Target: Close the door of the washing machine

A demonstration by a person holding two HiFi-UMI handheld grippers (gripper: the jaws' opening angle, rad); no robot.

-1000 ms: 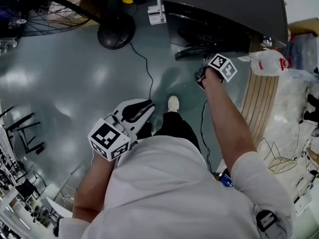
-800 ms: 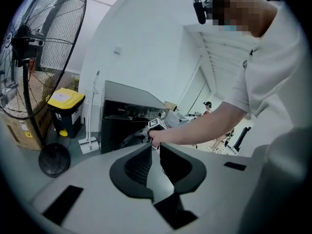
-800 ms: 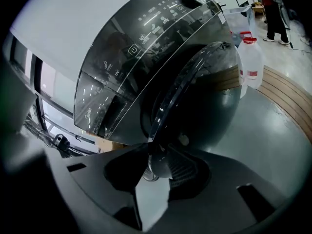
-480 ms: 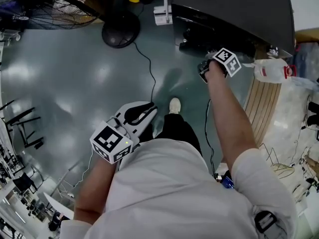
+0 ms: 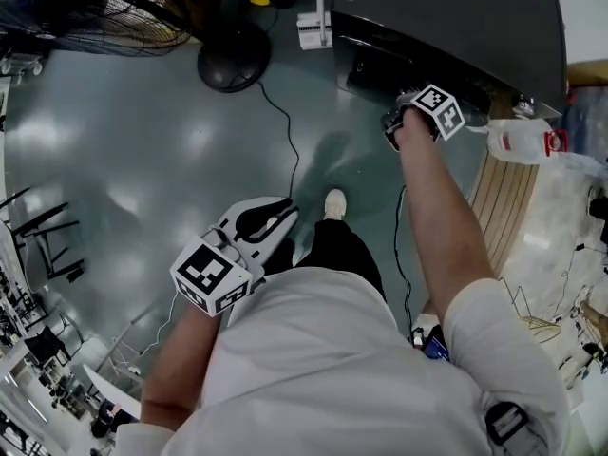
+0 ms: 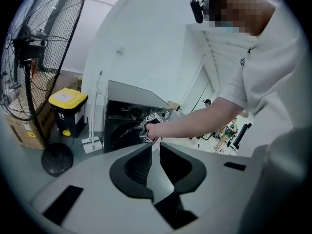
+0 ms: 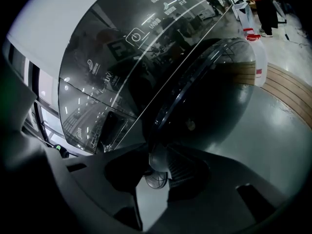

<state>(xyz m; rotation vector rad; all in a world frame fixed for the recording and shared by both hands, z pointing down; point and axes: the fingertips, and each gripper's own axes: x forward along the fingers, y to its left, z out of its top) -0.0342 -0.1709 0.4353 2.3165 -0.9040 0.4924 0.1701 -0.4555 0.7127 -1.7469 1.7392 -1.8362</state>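
Nearer shut than a second ago, the door is swinging into the washing machine, dead ahead of the right hand-held gripper clamping its rim.

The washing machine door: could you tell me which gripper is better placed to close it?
Right. The right gripper is at the washing machine door, with its rim between the jaws; the left gripper hangs open by the person's side, well away from the machine.

Washing machine is running off the head view's top edge; fan is being cropped at its top-left corner. Right gripper is hiding its jaws there behind its cube.
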